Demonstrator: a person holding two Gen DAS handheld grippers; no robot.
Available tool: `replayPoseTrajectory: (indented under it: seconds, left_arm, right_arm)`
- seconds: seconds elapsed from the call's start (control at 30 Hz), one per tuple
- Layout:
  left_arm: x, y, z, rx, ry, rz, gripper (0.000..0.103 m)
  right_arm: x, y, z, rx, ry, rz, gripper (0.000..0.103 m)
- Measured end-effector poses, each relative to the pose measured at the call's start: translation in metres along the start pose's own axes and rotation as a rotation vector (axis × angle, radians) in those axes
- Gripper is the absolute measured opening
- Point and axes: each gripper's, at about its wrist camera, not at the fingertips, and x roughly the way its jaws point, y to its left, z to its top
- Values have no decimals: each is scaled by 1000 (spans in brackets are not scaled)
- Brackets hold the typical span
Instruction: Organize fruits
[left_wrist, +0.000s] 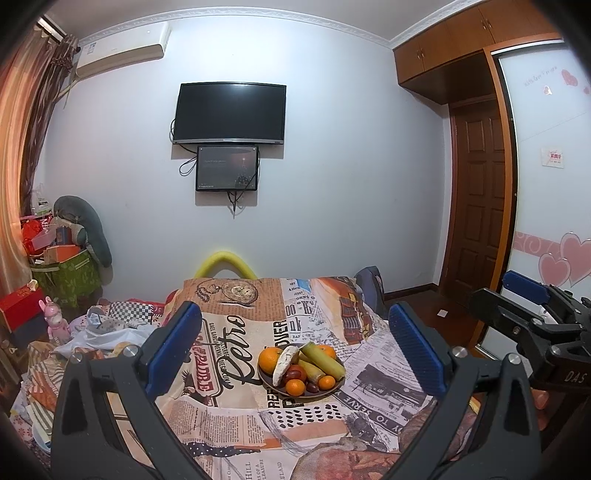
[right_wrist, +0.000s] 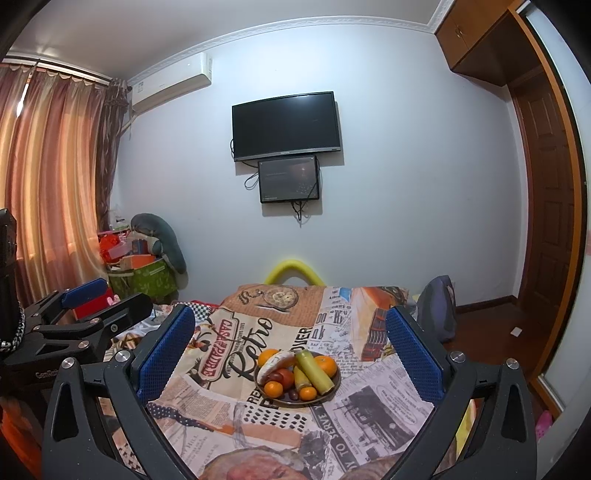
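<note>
A dark round plate (left_wrist: 325, 392) (right_wrist: 330, 392) sits mid-table on the newspaper-print cloth (left_wrist: 229, 424) (right_wrist: 369, 413). It holds several oranges (left_wrist: 270, 360) (right_wrist: 325, 365), green-yellow sugarcane pieces (left_wrist: 323, 359) (right_wrist: 314, 371), a pale white flat piece (left_wrist: 284, 363) (right_wrist: 271, 363), a red fruit (left_wrist: 295, 373) (right_wrist: 282, 376) and small dark dates (left_wrist: 312, 387) (right_wrist: 293, 395). My left gripper (left_wrist: 295, 347) is open and empty, held back from the plate. My right gripper (right_wrist: 291, 349) is open and empty, also short of the plate. Each shows at the other view's edge, the right one (left_wrist: 532, 306) and the left one (right_wrist: 92, 306).
Cluttered boxes and a green bag (left_wrist: 70, 277) (right_wrist: 147, 277) stand at the far left by the curtains. A yellow foam arch (left_wrist: 225, 264) (right_wrist: 295, 271) and a dark backpack (right_wrist: 436, 306) sit behind the table. A television (left_wrist: 229, 112) hangs on the wall; a wooden door (left_wrist: 476, 206) is at right.
</note>
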Motion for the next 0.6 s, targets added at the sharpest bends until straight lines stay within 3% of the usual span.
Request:
replayPoseTrajectory:
  seconds: [0.6]
  left_arm:
    - [0,1,1,2,-6,-2,103]
  right_arm:
    - [-1,0,-1,1,3,2,103]
